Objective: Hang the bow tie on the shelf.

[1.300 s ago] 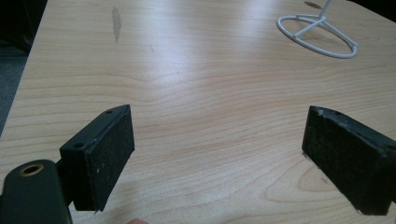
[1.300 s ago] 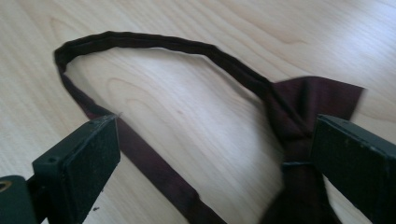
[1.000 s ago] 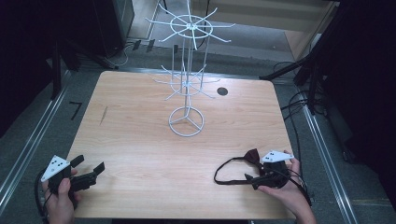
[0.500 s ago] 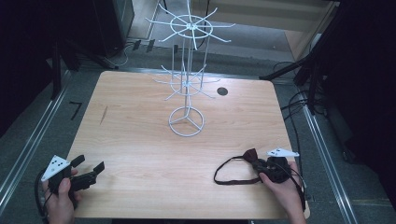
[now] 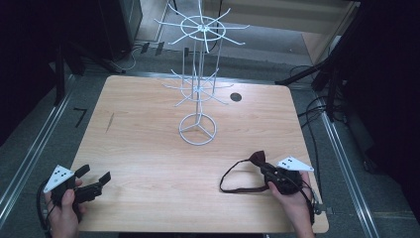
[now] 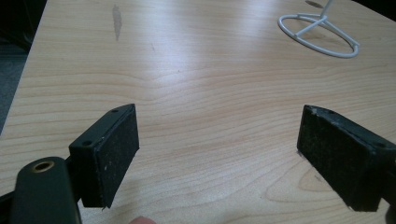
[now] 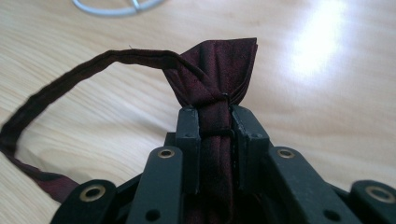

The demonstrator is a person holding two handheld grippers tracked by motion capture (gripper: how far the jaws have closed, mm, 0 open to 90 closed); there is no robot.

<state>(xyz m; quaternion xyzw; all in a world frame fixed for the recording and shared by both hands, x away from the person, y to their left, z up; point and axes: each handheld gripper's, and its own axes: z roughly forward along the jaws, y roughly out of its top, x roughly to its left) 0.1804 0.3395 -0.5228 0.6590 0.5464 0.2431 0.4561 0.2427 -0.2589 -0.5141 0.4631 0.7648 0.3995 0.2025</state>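
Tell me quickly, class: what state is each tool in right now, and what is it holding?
Left tool: open, jaws wide apart over bare table, holding nothing.
Right tool: shut on the dark red bow tie at its knot.

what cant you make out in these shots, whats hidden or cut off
- Bow tie: in the right gripper view its near half is hidden between the shut jaws.
- Strap: runs off that view's left edge.
- White wire rack: left gripper view's top edge cuts off everything above the ring base.
- Dark spot on the table: high view, too small to identify.
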